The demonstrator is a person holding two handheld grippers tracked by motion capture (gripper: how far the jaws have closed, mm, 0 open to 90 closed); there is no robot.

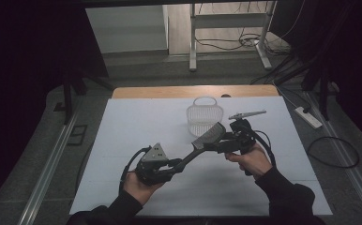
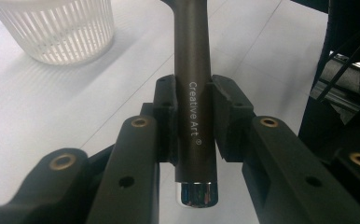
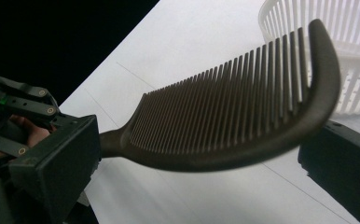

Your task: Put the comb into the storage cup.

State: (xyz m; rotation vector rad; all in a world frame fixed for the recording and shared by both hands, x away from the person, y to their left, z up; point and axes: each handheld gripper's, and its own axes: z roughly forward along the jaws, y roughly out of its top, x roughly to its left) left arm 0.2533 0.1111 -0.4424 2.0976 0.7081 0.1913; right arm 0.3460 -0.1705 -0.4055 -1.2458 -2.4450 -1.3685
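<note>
A dark brown comb [image 1: 208, 136] hangs over the white table, its handle [image 2: 193, 56] printed "Creative Art". My left gripper [image 2: 194, 116] is shut on that handle near its chrome end cap, seen at lower centre in the high view [image 1: 170, 166]. The toothed head [image 3: 234, 116] points up and to the right, towards a white slotted basket [image 1: 204, 117]. My right gripper [image 1: 222, 142] is at the comb's head, and in the right gripper view [image 3: 197, 158] its jaws stand wide apart, one on each side of the head. I see neither pad pressing on it.
A white sheet [image 1: 137, 136] covers the table, with a wooden edge [image 1: 169, 92] at the back. The basket [image 2: 61, 28] stands upright just behind the comb. On the floor lie a power strip [image 1: 309, 117] and cables at right, with metal frame legs [image 1: 192, 42] beyond.
</note>
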